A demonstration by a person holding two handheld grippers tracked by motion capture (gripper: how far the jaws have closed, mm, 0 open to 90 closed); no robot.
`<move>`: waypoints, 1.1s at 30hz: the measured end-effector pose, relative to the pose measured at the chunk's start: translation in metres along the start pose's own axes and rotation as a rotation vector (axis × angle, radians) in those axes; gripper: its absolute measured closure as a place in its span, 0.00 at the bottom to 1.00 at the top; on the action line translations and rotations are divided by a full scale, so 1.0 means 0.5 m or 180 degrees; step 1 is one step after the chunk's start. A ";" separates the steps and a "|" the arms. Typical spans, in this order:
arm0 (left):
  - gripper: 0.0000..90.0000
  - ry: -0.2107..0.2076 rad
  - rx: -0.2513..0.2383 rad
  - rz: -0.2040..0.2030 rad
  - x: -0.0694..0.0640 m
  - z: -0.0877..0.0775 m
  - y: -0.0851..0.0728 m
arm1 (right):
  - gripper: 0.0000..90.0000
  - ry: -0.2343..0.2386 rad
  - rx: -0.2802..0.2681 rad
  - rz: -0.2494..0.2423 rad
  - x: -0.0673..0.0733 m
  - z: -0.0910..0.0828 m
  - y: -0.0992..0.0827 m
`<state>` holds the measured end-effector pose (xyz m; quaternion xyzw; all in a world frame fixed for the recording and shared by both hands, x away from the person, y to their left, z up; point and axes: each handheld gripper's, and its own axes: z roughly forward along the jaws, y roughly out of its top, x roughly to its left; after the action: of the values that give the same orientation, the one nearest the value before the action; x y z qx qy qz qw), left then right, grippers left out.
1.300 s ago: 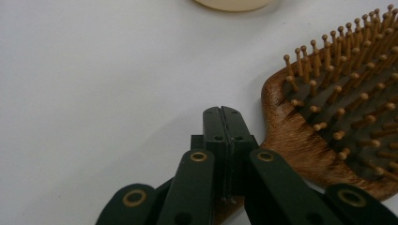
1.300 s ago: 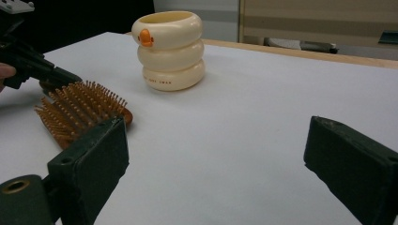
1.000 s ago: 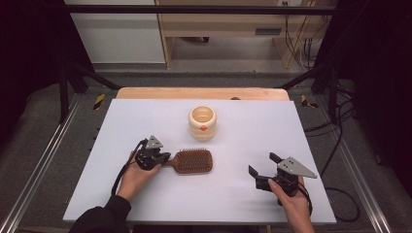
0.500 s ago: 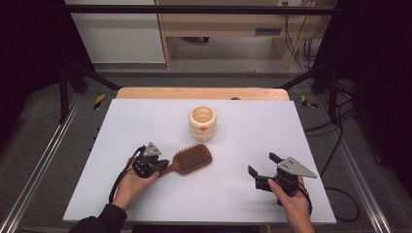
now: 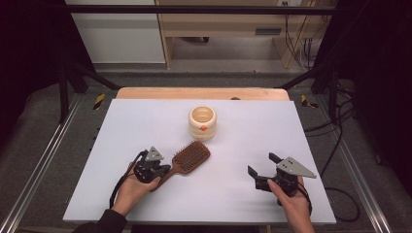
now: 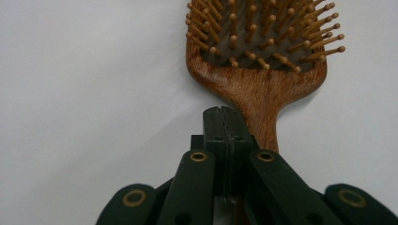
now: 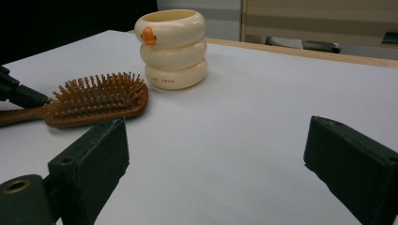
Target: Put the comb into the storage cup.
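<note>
Left tool [image 5: 164,170] is clamping shut on the hairbrush [image 5: 190,157] handle, lower left of centre on the surface [image 5: 291,126], bristles up, head angling toward the duck cup [image 5: 202,122]. Right tool [image 5: 260,175] is idling open, lower right.

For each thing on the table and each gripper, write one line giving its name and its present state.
Hairbrush: lying flat, bristles up, handle under the left gripper's jaws.
Cream cup: upright, looks empty.
Left gripper: jaws shut, over the brush handle.
Right gripper: jaws wide open, nothing between them.
</note>
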<state>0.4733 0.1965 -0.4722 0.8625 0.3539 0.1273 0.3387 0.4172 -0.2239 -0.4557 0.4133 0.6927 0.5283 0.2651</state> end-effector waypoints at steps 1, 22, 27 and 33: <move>1.00 -0.0009 -0.0002 -0.0009 -0.002 0.000 0.000 | 0.08 0.0001 0.0000 -0.0001 0.001 -0.001 0.000; 1.00 0.0046 0.0008 0.0050 -0.020 -0.036 0.032 | 0.08 -0.0008 0.0023 0.0021 0.001 -0.001 -0.002; 0.90 0.0058 0.0078 0.0016 -0.030 -0.051 0.048 | 0.08 -0.0014 0.0024 0.0021 -0.002 -0.001 -0.003; 0.51 0.0110 0.0219 -0.0016 -0.039 -0.049 0.061 | 0.08 -0.0008 0.0043 0.0012 -0.001 0.001 -0.004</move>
<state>0.4642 0.1791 -0.4329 0.8704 0.3660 0.1290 0.3030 0.4172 -0.2243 -0.4576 0.4170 0.6951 0.5235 0.2622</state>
